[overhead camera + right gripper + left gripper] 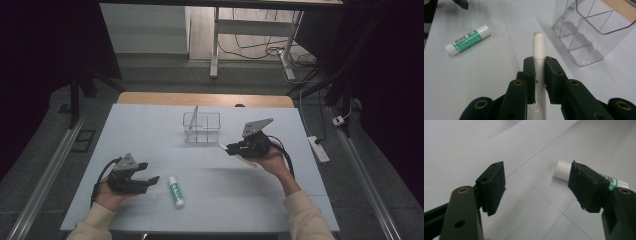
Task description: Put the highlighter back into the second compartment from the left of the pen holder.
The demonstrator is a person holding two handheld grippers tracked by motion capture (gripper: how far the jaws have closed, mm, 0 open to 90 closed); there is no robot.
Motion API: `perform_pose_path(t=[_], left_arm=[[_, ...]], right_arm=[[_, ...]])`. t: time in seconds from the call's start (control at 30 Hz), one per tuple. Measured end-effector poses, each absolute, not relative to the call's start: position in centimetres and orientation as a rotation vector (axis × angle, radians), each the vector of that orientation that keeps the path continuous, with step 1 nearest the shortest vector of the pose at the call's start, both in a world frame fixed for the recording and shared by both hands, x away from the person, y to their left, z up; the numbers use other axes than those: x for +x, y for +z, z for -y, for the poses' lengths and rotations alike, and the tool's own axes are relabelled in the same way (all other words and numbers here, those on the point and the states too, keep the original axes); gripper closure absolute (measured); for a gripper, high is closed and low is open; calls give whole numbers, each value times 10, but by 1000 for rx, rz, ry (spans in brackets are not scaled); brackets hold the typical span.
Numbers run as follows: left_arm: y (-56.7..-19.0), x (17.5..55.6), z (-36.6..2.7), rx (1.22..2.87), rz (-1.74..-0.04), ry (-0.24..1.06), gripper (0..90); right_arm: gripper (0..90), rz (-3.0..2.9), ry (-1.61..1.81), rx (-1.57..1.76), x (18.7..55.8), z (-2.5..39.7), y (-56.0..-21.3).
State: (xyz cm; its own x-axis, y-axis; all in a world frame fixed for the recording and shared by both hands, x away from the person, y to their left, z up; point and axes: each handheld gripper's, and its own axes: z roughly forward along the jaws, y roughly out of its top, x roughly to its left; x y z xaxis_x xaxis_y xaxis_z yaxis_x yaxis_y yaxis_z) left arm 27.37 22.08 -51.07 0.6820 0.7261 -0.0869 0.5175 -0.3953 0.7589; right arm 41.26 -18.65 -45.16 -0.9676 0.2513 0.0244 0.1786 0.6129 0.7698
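At the left of the high view, the left claw (148, 172) lay low over the pale grey worktop (150, 130), held in the person's left hand (111, 192), its two black jaws spread wide with nothing between them. In the left gripper view the same claw (536, 187) showed its flat black pads (495, 186) well apart, the bare worktop seen through the gap.

Just to the right of that claw lay a white glue stick with a green label (176, 191), flat on the worktop near its front edge, touched by neither claw. In the left gripper view its white cap end (562, 170) showed behind the right-hand jaw.

Farther back, near the middle of the worktop, stood a clear plastic organiser box with inner dividers (201, 128), upright.

To its right, the right claw (231, 148) was raised above the worktop in the person's right hand (270, 159), its jaws closed on a slim white pen with a tan tip (237, 155). The right gripper view showed that claw (539, 75) pinching the pen (539, 47) around its barrel, the tan tip pointing away from the camera, with the clear box (589, 32) just beyond to the right and the glue stick (467, 40) well off to the left.
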Motion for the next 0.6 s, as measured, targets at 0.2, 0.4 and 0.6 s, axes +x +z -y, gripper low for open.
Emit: perform_pose_path(t=[0.2, 0.4, 0.6], left_arm=[[-511, 274, -220, 2089, -951, 327, 301], [-510, 274, -220, 2089, -951, 329, 301], [-510, 273, -220, 2091, -948, 329, 301]], right_arm=[[780, -2678, 1381, 409, 412, 189, -446], [780, -2587, 1462, 453, 410, 194, -437], [780, -2523, 1485, 493, 409, 197, -434]])
